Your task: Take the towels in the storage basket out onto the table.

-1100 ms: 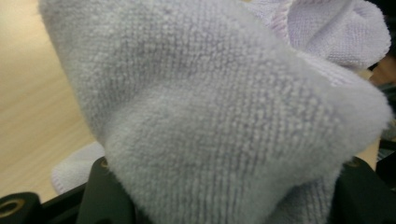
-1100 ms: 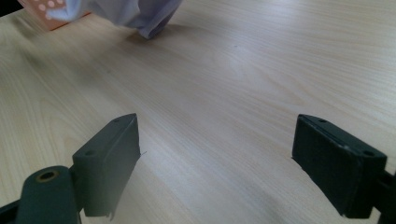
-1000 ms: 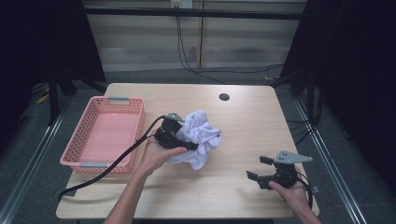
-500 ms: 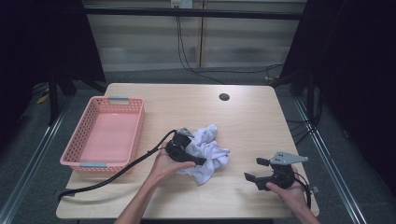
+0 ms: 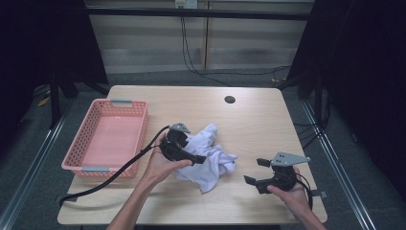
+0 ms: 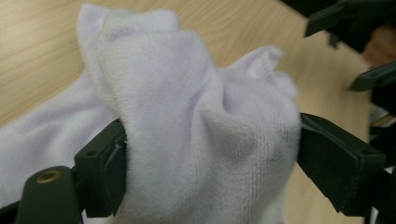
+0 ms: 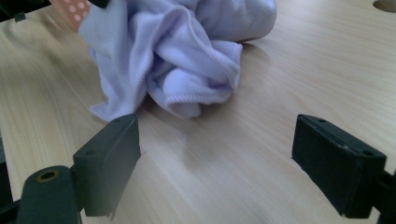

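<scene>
Pink basket (image 5: 91, 139) sat empty on bench (image 5: 258, 124). Your L gripper (image 5: 200, 159) fingers had just been opening, towel (image 5: 210, 158) between them; R gripper (image 5: 255, 171) fingers spread, nothing held.

table: light wood (image 5: 268, 124), round hole (image 5: 230, 99) | floor: grey (image 5: 28, 158) | backdrop: black curtains (image 5: 43, 38)

One cloth, one basket, two grippers

I count one crumpled white cloth (image 5: 207, 155) and one pink basket (image 5: 86, 136) on my single desk (image 5: 258, 124), with one round hole (image 5: 230, 99). I hold two grippers: left gripper (image 5: 189, 154), right gripper (image 5: 255, 171).
</scene>
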Demonstrator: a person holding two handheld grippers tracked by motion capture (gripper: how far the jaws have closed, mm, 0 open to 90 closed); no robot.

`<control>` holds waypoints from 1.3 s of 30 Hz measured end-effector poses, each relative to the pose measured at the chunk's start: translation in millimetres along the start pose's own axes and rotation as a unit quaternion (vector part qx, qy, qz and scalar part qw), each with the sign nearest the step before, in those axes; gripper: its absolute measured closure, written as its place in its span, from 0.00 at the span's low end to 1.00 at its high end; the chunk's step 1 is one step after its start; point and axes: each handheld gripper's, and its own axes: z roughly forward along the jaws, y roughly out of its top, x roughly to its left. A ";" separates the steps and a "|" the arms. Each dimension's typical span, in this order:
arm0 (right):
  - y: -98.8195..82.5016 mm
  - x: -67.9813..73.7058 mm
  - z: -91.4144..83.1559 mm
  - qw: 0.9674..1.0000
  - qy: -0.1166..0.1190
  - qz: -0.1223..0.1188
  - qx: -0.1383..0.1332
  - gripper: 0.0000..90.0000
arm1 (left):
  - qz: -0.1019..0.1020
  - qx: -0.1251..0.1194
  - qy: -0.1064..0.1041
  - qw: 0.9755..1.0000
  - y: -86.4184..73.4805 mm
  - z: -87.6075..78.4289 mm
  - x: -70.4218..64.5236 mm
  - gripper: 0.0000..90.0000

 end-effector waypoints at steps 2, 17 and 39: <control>4.6 1.5 3.4 1.000 0.005 -0.004 -0.001 0.16 | -0.002 -0.009 0.014 1.000 0.5 -7.6 2.2 0.17; 81.2 49.6 56.8 0.993 0.085 -0.078 -0.030 0.70 | 0.003 -0.017 0.061 0.998 -63.6 -67.4 -15.7 0.74; 65.9 46.2 141.1 0.994 0.050 -0.082 0.052 0.73 | 0.015 0.007 0.079 0.997 -84.2 -8.9 0.5 0.79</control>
